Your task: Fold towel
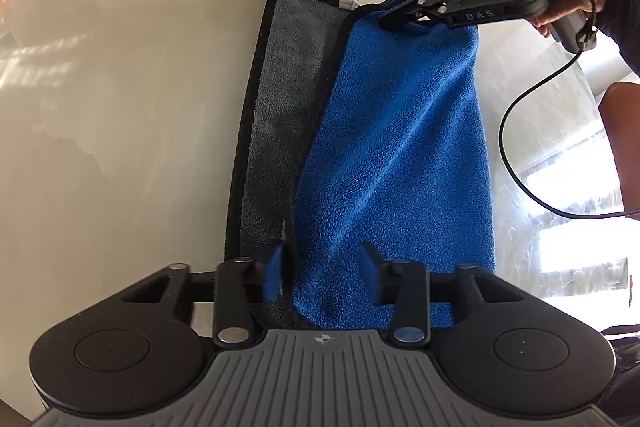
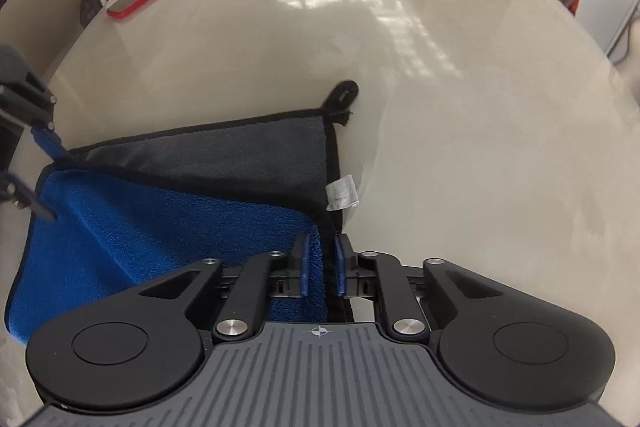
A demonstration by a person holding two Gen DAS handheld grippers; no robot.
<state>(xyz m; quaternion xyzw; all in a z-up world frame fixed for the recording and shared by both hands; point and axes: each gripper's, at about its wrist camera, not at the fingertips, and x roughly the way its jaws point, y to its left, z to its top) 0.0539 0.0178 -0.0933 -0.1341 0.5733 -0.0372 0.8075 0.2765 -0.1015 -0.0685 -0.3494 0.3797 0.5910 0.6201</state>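
The blue-and-grey fleece towel with black trim lies on the glossy beige table, its blue side folded over the grey. The right gripper pinches the far folded corner, jaws clamped on cloth. The left gripper straddles the near edge, jaws apart, pads not pressing.
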